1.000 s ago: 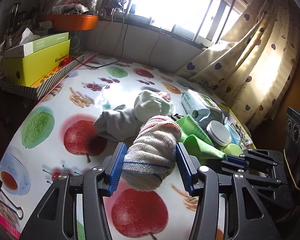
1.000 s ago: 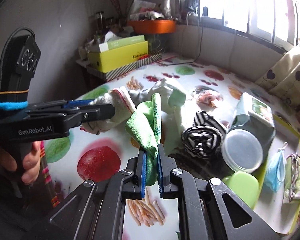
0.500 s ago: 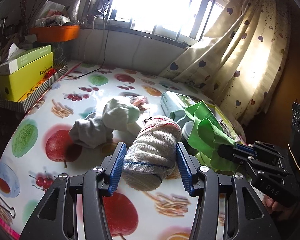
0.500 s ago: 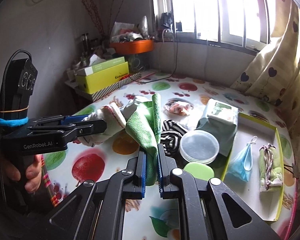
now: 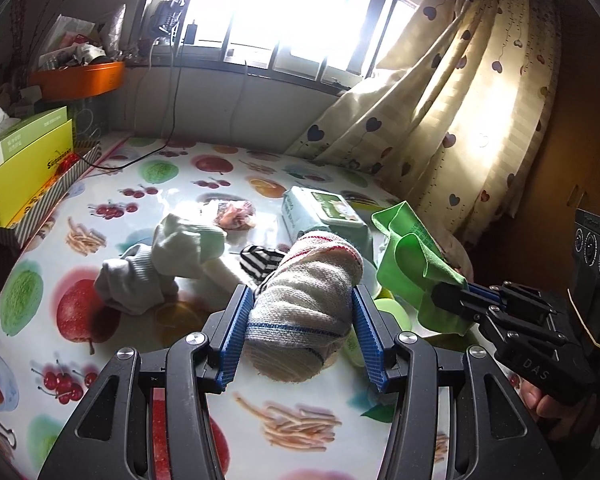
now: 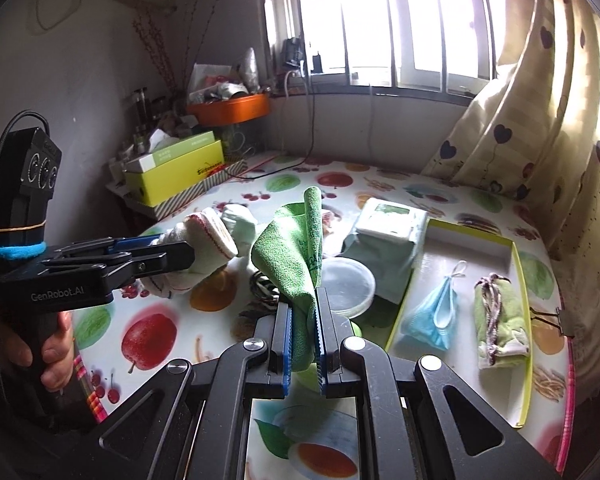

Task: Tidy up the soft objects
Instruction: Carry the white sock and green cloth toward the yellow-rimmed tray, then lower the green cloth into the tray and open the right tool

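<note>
My left gripper [image 5: 300, 291] is shut on a rolled beige woven cloth [image 5: 308, 292] with red and blue stitching, held above the fruit-print table [image 5: 100, 360]. Over the table's right side my right gripper [image 6: 302, 300] is shut on a green cloth [image 6: 292, 252], which stands up from the jaws. Each gripper shows in the other's view: the left gripper [image 6: 180, 252] with the rolled cloth [image 6: 204, 236], the right gripper [image 5: 440, 296] with the green cloth [image 5: 412, 256]. A yellow-rimmed tray [image 6: 516, 280] at the right holds a blue face mask [image 6: 436, 316] and a green pouch [image 6: 500, 320].
White socks [image 5: 172, 256] and a striped sock [image 5: 260, 260] lie mid-table. A wipes pack [image 6: 388, 216] and a clear round lid [image 6: 348, 284] sit beside the tray. Yellow boxes [image 6: 176, 176] stand at the far left, a curtain [image 6: 540, 120] hangs at the right.
Both grippers have risen and drawn back from the table, each keeping its cloth. The yellow-rimmed tray has come fully into the right wrist view.
</note>
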`<state>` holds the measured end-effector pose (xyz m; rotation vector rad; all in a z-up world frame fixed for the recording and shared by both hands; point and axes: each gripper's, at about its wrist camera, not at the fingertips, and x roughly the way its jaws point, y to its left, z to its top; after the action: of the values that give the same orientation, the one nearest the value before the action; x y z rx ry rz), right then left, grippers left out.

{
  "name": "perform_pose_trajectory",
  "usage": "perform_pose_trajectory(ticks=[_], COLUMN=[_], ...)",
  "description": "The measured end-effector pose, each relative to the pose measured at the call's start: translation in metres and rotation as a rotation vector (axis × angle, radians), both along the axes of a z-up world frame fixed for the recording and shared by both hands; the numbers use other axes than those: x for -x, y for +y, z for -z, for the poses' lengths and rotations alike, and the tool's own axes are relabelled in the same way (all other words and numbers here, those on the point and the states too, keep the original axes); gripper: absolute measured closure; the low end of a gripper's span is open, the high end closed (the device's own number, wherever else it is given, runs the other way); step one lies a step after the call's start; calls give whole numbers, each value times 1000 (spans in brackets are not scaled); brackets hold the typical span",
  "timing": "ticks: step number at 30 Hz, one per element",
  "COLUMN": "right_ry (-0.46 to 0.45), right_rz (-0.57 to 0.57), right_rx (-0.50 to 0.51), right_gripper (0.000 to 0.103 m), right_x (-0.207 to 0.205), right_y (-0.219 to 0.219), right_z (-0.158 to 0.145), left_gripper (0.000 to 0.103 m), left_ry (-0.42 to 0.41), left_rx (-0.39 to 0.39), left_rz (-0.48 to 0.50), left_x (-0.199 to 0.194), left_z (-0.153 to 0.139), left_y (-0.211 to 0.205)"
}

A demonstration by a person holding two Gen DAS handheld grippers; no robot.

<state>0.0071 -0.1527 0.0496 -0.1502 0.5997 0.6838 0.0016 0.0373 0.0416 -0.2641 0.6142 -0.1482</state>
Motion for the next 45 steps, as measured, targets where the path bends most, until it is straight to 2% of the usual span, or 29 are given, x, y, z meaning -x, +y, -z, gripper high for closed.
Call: perform_pose_trajectory(ticks=[12, 22, 40, 43, 44, 45], right_ry=[-2, 17, 174, 219, 229, 235], right_rz=[130, 238, 321, 320, 321, 323], right_rx=[-16, -19, 36, 66, 69, 70], right_gripper=[94, 94, 94, 92, 86, 74], right_x=[-15, -37, -70, -74, -75, -75], right_y=[-47, -79, -101, -102, -102, -103], right_z=[0, 8, 55, 67, 69, 71], left_gripper=[52, 52, 52, 52, 52, 52], left_ry=[-12, -7, 10, 14, 15, 16], left_rx=[-13, -14, -23, -27, -30, -32], left_rz=[90, 125, 168, 181, 184, 188], left_x=[-19, -33, -52, -55, -56, -57], left_z=[-9, -10, -7, -7, -7, -8], left_y=[-35, -50, -67, -73, -75, -77])
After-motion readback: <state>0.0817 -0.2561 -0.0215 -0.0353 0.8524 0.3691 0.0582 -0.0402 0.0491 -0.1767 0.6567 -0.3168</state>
